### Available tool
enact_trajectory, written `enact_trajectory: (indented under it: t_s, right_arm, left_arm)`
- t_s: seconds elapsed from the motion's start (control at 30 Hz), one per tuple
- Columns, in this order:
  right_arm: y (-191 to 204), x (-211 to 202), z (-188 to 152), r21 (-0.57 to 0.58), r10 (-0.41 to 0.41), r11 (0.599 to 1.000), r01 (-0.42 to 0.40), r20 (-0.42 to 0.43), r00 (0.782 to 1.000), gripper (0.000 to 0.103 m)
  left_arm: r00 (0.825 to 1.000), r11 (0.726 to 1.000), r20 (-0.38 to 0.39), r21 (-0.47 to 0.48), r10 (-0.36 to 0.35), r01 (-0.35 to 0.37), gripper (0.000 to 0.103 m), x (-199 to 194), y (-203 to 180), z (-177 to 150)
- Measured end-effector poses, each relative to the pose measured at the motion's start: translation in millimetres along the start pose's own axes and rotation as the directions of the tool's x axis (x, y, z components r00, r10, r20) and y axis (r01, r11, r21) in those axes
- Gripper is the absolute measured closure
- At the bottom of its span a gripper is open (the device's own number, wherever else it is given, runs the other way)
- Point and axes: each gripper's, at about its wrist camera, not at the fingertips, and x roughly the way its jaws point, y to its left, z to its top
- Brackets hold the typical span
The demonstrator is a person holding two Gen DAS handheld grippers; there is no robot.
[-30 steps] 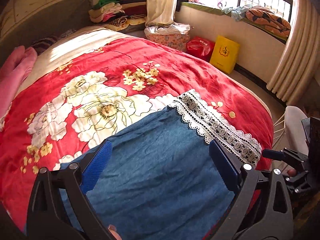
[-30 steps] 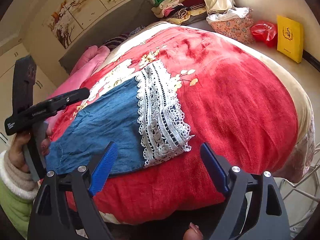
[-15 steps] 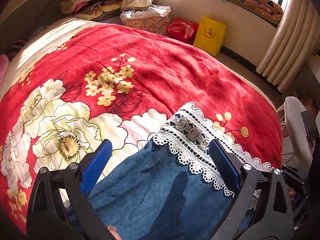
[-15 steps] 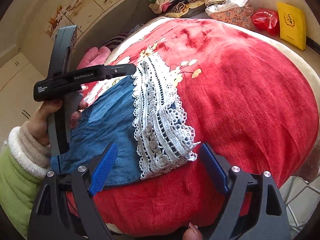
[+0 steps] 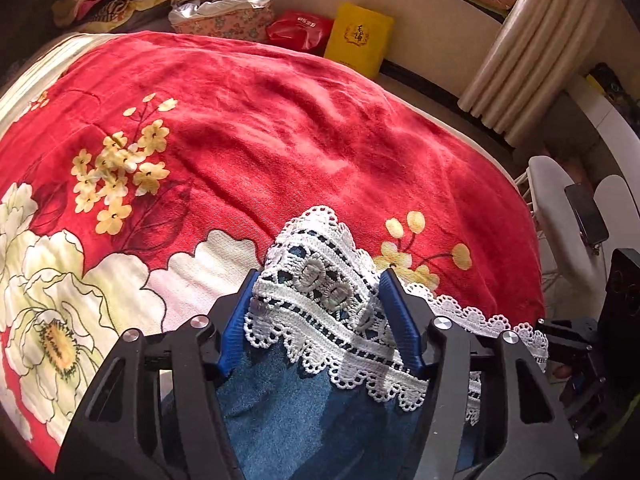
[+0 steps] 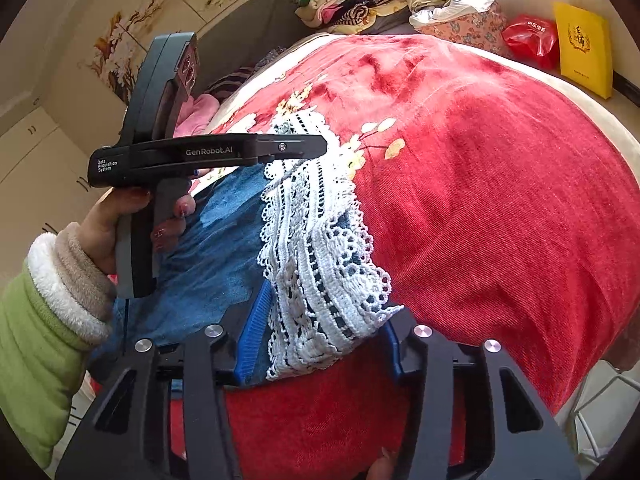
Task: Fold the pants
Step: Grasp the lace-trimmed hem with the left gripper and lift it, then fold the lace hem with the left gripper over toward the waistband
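Note:
Blue denim pants (image 5: 304, 412) with a white lace hem (image 5: 320, 280) lie on the red floral blanket (image 5: 280, 128). My left gripper (image 5: 318, 300) has closed in on the far corner of the lace hem, its blue pads pressing the lace from both sides. My right gripper (image 6: 320, 320) has closed in on the near corner of the same lace hem (image 6: 320, 240). The left gripper's black body (image 6: 208, 152) shows in the right wrist view, held by a hand in a green sleeve. The denim (image 6: 216, 240) lies left of the lace.
The bed's right edge drops to the floor, where a yellow bag (image 5: 358, 40) and a red bag (image 5: 300, 30) stand by the wall. A white rack with a phone (image 5: 586, 212) stands at right. Piled clothes (image 6: 344, 0) lie beyond the bed.
Both grippers have moved forward to the lace hem and narrowed from wide open onto its two corners. The lace now bunches between the pads.

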Motion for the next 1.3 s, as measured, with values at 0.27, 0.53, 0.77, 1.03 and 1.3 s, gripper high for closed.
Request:
enact_trajectory:
  t_s: [0.27, 0.53, 0.77, 1.03, 1.3]
  right_arm:
    - [12.1, -10.1, 4.7, 0.009, 0.085, 0.996, -0.085, 0.042, 0.996, 0.078]
    - [79.8, -31.1, 9.1, -0.165, 0.153, 0.976, -0.14, 0.071, 0.986, 0.078]
    - [149.9, -15.5, -4.5, -0.312, 0.192, 0.933, -0.179, 0.013, 0.981, 0.078]
    - [216.9, 35.7, -41.4, -0.466, 0.142, 0.866, -0.182, -0.12, 0.983, 0.078]
    - [244.0, 76.5, -80.7, -0.562, 0.059, 0.81, -0.167, -0.206, 0.977, 0.077]
  left_arm:
    - [0.988, 0.998, 0.145, -0.026, -0.059, 0.063, 0.085, -36.0, 13.5, -8.1]
    - [0.952, 0.99, 0.288, -0.059, -0.103, 0.125, 0.085, -104.6, 27.1, -35.1]
    - [0.928, 0.979, 0.366, -0.158, -0.061, 0.127, 0.085, -152.5, 60.2, -93.7]
    - [0.903, 0.94, 0.429, -0.301, -0.014, 0.158, 0.085, -179.0, 97.7, -165.5]
    - [0.892, 0.858, 0.452, -0.467, 0.022, 0.215, 0.058, -198.8, 125.2, -212.0]
